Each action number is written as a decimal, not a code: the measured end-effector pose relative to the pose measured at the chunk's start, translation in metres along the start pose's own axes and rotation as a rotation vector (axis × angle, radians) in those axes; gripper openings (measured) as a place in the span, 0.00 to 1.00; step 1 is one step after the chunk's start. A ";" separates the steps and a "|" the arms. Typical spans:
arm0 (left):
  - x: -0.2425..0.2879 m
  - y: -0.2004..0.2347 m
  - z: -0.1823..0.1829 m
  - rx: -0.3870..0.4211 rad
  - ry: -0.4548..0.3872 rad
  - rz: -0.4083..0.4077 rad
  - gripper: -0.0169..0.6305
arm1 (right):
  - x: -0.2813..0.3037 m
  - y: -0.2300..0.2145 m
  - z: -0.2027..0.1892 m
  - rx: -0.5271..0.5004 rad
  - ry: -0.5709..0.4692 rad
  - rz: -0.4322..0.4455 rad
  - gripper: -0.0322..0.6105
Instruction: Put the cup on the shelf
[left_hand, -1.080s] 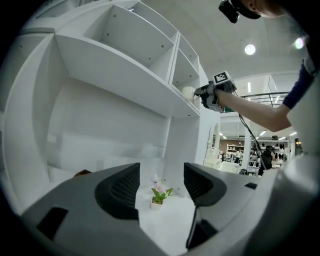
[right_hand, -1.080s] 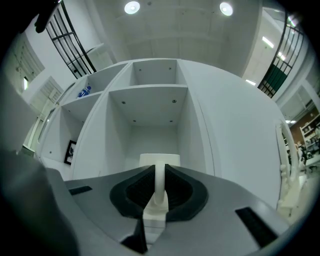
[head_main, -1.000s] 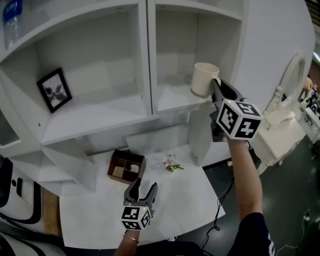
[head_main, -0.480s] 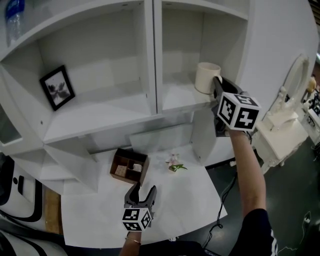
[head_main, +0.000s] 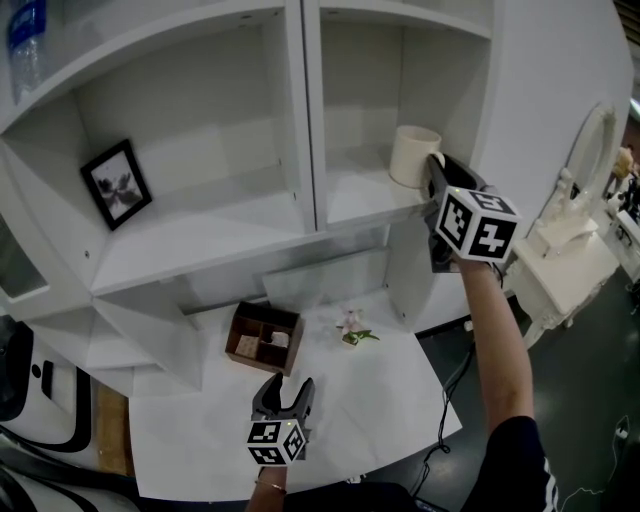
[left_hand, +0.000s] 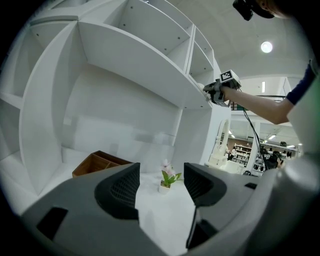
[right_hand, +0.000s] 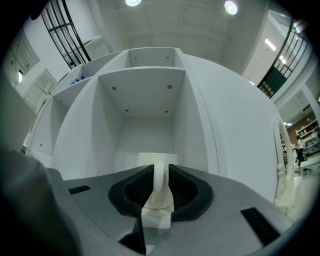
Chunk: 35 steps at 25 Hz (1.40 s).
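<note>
A cream cup (head_main: 412, 155) stands upright at the front edge of the white shelf (head_main: 365, 205), in the right-hand compartment. My right gripper (head_main: 434, 170) reaches it from the right, and its jaws straddle the cup's handle (right_hand: 159, 186). In the right gripper view those jaws (right_hand: 160, 175) are opening: the handle is still between the pads, with a thin gap showing beside it. My left gripper (head_main: 283, 392) hovers low over the white table (head_main: 390, 400), open with nothing in it; the left gripper view shows the same empty gripper (left_hand: 161, 185).
A framed picture (head_main: 117, 185) leans in the left compartment. A wooden divided box (head_main: 265, 337) and a small potted flower (head_main: 352, 328) sit on the table under the shelf. A white dresser (head_main: 560, 260) stands to the right, and a water bottle (head_main: 25, 40) sits at the top left.
My left gripper has drifted a little toward the table's near edge. The right gripper and the cup keep the same place at the shelf's front edge.
</note>
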<state>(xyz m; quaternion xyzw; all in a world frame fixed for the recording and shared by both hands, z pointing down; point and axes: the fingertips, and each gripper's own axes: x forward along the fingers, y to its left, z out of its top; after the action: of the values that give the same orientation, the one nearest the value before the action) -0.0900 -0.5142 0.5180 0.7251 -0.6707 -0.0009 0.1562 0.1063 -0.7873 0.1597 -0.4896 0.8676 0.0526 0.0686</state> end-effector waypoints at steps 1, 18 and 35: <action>0.000 0.001 0.000 -0.002 0.001 0.000 0.45 | -0.001 -0.001 0.000 0.001 -0.007 0.003 0.18; -0.021 0.012 -0.003 -0.002 0.004 -0.032 0.45 | -0.065 0.030 0.004 -0.009 -0.080 0.064 0.42; -0.091 0.031 0.002 0.057 -0.046 -0.155 0.45 | -0.192 0.110 -0.046 -0.030 -0.086 -0.032 0.41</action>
<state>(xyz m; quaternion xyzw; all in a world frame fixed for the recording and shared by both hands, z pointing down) -0.1296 -0.4274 0.5036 0.7789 -0.6156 -0.0105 0.1193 0.1072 -0.5759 0.2409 -0.5015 0.8552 0.0854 0.0995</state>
